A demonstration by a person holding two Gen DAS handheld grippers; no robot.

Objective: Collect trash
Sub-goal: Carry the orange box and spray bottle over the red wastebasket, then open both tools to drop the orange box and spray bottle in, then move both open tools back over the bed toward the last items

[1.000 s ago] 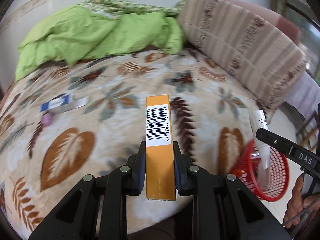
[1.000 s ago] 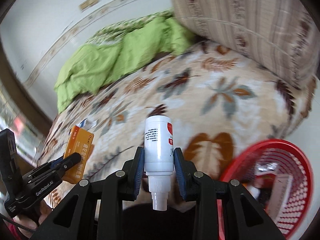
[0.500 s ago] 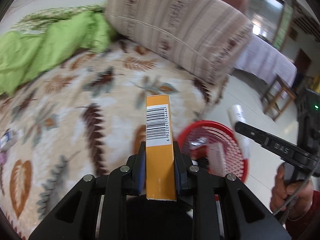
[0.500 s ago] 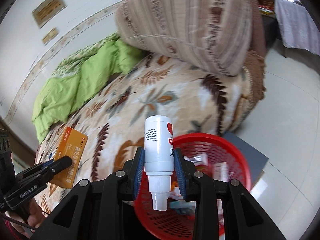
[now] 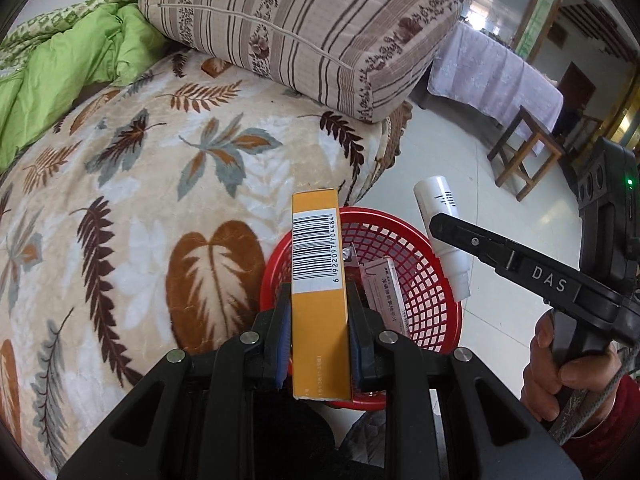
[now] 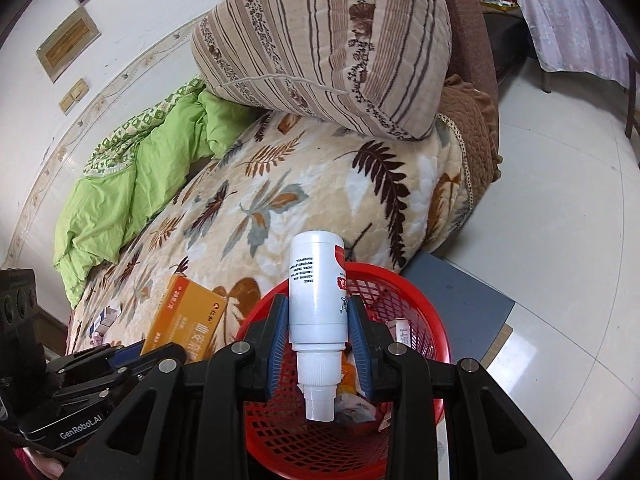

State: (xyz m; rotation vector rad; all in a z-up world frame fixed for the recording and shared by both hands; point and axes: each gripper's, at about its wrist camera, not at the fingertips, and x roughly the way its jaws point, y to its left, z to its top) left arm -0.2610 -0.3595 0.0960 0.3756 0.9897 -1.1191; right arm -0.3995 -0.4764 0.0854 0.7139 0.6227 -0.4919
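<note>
My left gripper (image 5: 319,312) is shut on an orange box (image 5: 318,280) with a barcode, held over the near rim of a red mesh basket (image 5: 424,276) on the floor beside the bed. My right gripper (image 6: 318,320) is shut on a white plastic bottle (image 6: 318,292), cap toward me, held above the same basket (image 6: 420,304). The basket holds a pink-white carton (image 5: 386,292) and other scraps. In the right wrist view the orange box (image 6: 188,316) and left gripper show at lower left; in the left wrist view the bottle (image 5: 440,224) and right gripper show at right.
The bed has a leaf-print blanket (image 5: 160,184), a green quilt (image 5: 60,68) and a striped bolster (image 5: 300,28). A small blue-white packet (image 6: 106,316) lies on the bed at far left. A grey mat (image 6: 464,300) lies under the basket. A wooden stool (image 5: 524,148) stands on the tiled floor.
Both grippers have swung right from over the bed to above the red basket, still holding the orange box and the white bottle.
</note>
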